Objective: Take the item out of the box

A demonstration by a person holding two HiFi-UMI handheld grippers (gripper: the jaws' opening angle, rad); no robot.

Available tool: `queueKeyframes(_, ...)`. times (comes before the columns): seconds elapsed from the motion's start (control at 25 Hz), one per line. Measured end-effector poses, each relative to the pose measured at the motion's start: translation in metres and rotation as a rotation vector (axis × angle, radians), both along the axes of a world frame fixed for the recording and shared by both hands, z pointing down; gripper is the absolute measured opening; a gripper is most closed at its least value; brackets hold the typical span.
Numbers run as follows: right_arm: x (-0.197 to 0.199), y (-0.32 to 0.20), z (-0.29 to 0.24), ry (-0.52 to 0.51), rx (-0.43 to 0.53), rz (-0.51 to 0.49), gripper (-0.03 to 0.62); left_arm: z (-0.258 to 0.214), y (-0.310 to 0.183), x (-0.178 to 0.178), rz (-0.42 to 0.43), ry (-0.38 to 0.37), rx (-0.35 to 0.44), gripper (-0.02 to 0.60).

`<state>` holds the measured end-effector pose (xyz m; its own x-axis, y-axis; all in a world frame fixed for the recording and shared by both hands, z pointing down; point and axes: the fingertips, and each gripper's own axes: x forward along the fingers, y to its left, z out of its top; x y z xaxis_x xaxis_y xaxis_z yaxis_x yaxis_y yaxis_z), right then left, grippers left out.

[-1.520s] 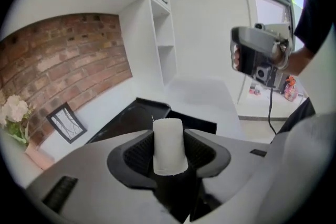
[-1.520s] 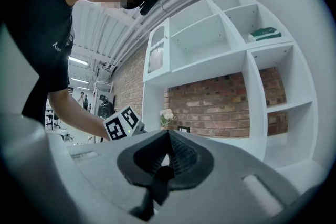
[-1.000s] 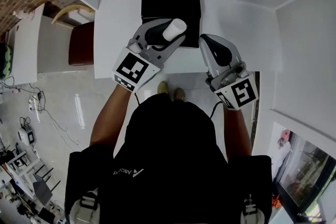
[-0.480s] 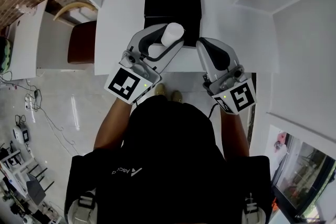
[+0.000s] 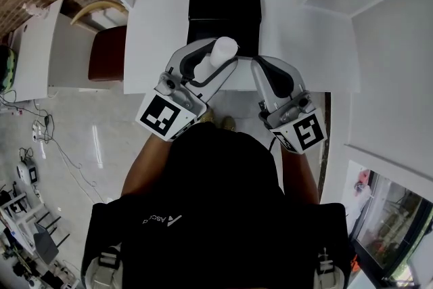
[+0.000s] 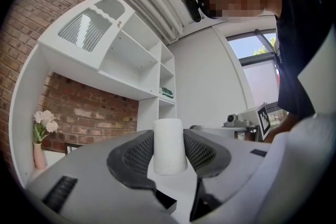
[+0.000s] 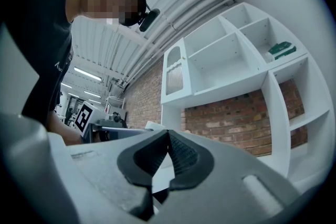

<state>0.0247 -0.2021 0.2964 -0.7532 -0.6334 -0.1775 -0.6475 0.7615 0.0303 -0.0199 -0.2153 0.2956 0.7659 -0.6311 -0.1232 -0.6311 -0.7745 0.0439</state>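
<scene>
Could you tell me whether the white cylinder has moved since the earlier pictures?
Yes: held in the left gripper, the white cylinder has drawn slightly back over the black box, toward the person.

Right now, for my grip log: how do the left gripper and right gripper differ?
The left gripper is clamped on a white cylinder; the right gripper holds nothing. The left gripper's jaws stand apart around it; the right gripper's jaws meet. Both hover at the white table's near edge.

Left gripper [image 6: 168, 150] gripping, right gripper [image 7: 167, 139] closed.
</scene>
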Motion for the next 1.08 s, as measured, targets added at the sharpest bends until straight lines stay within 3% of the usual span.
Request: queueKeyframes(1.08, 0.0053, 0.0075, 0.0090, 0.007, -0.010, 0.017, 0.002, -0.0002, 0.0065, 0.0023, 0.013, 0.000, -0.005, 0.173)
